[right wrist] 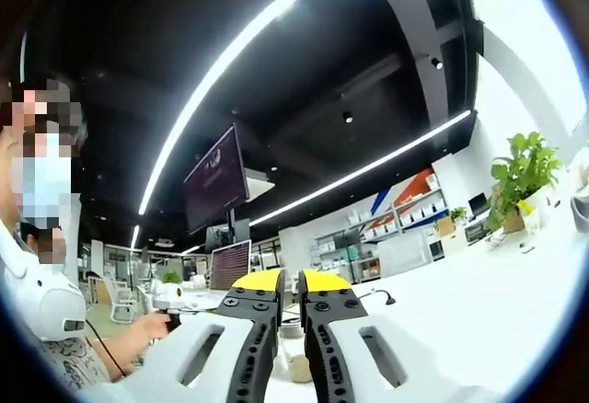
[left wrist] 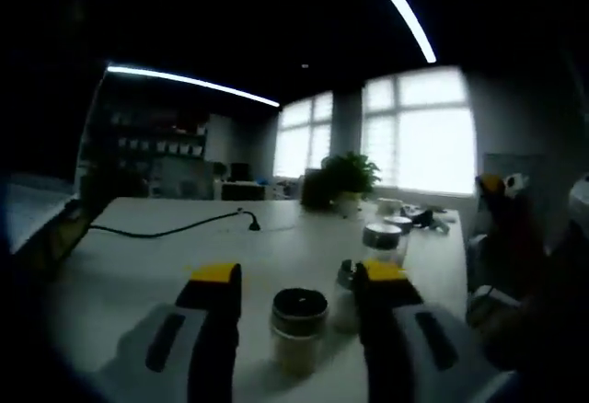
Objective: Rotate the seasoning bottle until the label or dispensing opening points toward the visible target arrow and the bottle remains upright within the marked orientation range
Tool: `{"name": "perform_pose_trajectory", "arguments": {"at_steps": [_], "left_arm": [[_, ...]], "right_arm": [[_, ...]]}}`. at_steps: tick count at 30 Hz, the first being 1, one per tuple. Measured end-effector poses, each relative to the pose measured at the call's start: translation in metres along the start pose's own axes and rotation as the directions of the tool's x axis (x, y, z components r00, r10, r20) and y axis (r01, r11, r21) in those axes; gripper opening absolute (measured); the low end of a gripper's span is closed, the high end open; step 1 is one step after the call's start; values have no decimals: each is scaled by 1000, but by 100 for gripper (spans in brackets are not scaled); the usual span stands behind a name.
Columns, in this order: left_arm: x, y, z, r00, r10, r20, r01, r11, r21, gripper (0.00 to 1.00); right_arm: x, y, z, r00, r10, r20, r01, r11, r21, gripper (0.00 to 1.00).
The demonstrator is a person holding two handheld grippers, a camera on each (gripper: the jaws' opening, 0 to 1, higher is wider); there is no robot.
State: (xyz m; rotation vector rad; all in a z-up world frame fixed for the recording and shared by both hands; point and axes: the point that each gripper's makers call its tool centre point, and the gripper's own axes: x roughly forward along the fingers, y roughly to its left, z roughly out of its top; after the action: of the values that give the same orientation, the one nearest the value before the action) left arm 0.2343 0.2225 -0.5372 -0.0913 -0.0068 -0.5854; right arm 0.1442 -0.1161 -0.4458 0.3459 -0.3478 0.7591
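Note:
A small seasoning bottle (left wrist: 298,326) with a dark round lid and pale contents stands upright on the white table (left wrist: 147,265). My left gripper (left wrist: 299,277) is open, and its yellow-tipped jaws stand on either side of the bottle without touching it. A second small bottle (left wrist: 344,294) stands just behind, half hidden by the right-hand jaw. In the right gripper view my right gripper (right wrist: 293,283) points up and across the room, its jaws together with nothing between them. No arrow mark can be made out on the table.
Two more silver-lidded jars (left wrist: 383,241) stand farther back on the table, with a potted plant (left wrist: 346,178) beyond them. A black cable (left wrist: 175,229) runs across the left of the table. A person's hand (right wrist: 152,326) is at the left, and another plant (right wrist: 525,169) at the right.

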Motion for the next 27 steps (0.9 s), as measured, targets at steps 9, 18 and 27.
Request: {"name": "perform_pose_trajectory", "arguments": {"at_steps": [9,18,27], "left_arm": [[-1,-4,-16,999,46,-12,-46,999,13,52],[1,-2,-5,980,196,41,-200,974,110,52],[3,-2,-27,977,212,28,-213,973,91,42]], "right_arm": [[-5,-5,0,1000,-19,10,19,1000,8,5],[-8,-6,3,999,-28,17,28,1000,2,5],[-11,-8,9,999,-37,30,37,999,-4,5]]}}
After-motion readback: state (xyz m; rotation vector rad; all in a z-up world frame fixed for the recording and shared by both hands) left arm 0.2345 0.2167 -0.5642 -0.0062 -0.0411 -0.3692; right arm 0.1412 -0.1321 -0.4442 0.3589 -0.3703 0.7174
